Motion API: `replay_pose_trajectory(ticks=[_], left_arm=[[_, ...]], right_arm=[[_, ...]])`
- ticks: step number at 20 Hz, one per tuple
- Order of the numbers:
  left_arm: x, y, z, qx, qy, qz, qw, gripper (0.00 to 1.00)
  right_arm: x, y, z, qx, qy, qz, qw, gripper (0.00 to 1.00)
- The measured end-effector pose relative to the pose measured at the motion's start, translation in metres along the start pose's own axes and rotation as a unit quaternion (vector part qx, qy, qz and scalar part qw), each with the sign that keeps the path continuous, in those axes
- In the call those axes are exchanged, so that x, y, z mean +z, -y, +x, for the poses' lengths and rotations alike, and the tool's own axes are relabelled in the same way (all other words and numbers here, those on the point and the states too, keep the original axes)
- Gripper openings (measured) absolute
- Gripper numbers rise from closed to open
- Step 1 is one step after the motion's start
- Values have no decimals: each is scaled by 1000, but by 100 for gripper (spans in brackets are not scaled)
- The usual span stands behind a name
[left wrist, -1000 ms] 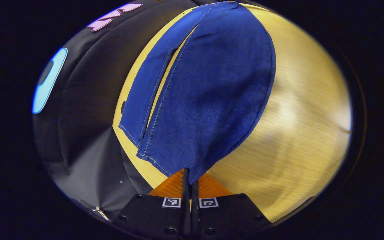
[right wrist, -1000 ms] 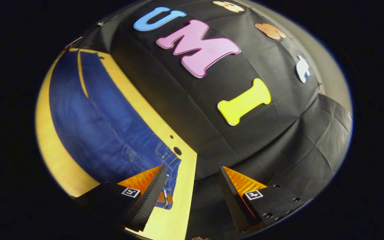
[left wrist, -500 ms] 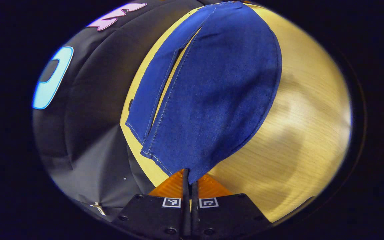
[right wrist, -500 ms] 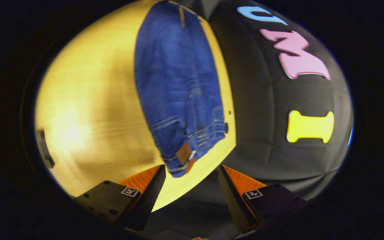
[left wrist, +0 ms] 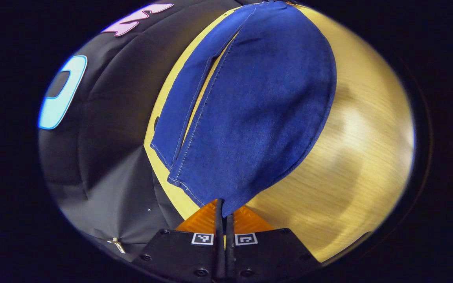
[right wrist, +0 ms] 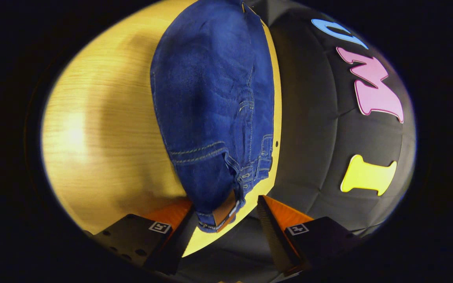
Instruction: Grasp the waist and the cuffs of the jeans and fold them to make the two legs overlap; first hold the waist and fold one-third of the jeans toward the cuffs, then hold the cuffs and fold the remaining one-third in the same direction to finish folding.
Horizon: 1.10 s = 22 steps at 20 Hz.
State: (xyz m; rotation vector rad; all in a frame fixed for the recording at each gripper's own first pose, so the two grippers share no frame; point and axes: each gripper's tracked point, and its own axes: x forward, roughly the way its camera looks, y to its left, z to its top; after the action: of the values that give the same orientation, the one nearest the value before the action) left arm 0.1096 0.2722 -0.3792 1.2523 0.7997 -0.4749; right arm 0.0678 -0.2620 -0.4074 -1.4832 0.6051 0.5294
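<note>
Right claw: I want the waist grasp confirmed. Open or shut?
Open. The right claw has its fingers spread either side of the jeans' waist corner, not pressing it.

Left gripper view: jeans (left wrist: pixel 250 114) lie on table (left wrist: pixel 352 165), stretching away from camera toward far edge. Two legs side by side, narrow one to the left w/ a slit of table btw them, wider one to the right. Left gripper (left wrist: pixel 224 214) at bottom, fingers together on near corner of the wider leg's cuff (left wrist: pixel 195 192). Booth wall lies left of table.

Right gripper view: jeans (right wrist: pixel 214 98) run along table's (right wrist: pixel 104 129) right edge, waist (right wrist: pixel 220 214) nearest camera. Right gripper (right wrist: pixel 226 220) at bottom, fingers apart, waist corner btw them, close to left finger. Wall to the right, bare table to the left.
</note>
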Motion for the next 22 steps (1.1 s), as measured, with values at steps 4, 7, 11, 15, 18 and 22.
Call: replay_pose_trajectory(ticks=[4,7,11,15,18,22], left_arm=[[0,0,1,11,-7,-22,1000,5],[1,-1,1,24,-14,-43,999,5],[1,3,-1,24,-20,-78,996,6],[3,7,-1,-36,-35,-150,987,6],[17,-16,-8,-43,-34,-230,972,6],[39,-70,-21,-78,-27,-383,920,6]], right_arm=[[1,-9,13,17,-3,5,1000,34],[-4,-14,10,46,-1,42,998,13],[-2,-19,-4,80,8,36,996,9],[-11,-21,-32,89,3,23,996,8],[-7,16,-47,76,1,43,996,8],[3,96,-46,65,12,80,995,8]])
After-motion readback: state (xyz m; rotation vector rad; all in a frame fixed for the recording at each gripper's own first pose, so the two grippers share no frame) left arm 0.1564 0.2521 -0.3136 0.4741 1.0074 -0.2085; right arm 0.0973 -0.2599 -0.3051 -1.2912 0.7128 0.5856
